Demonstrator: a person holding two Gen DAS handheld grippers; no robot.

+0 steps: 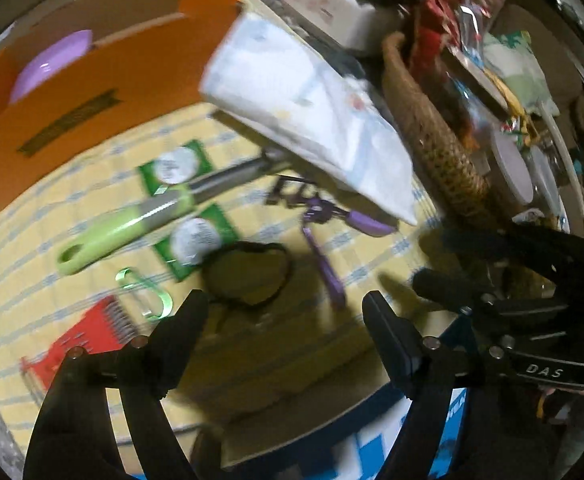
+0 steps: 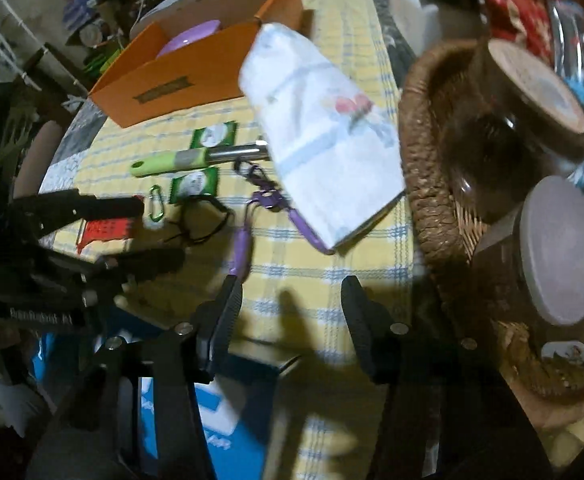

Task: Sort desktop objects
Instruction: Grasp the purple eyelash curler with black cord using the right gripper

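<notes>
My left gripper (image 1: 285,306) hangs over the near edge of the yellow checked tablecloth (image 1: 91,280) with its jaws apart and nothing between them; the black hair tie (image 1: 247,276) lies just beyond the fingertips. My right gripper (image 2: 289,300) is narrower but also empty, its left finger close to the tip of the purple lanyard (image 2: 240,250), though in this blur I cannot tell whether they touch. I judge the sorting barely started: the only thing I see inside the orange box (image 1: 103,80) is a purple, dish-like item (image 1: 51,68), too smeared to name. Spread loose on the cloth are the green-handled kitchen tool (image 1: 131,220), two green sachets (image 1: 175,168), a green carabiner (image 1: 143,292), a red comb-like piece (image 1: 87,340) and the keyring end of the lanyard. A white printed pack (image 1: 312,116) leans from the box corner over the tool's metal end and the lanyard, so it stands in the way of both. On the right, a woven basket (image 2: 424,184) holding lidded jars (image 2: 540,92) crowds my right gripper's side.
</notes>
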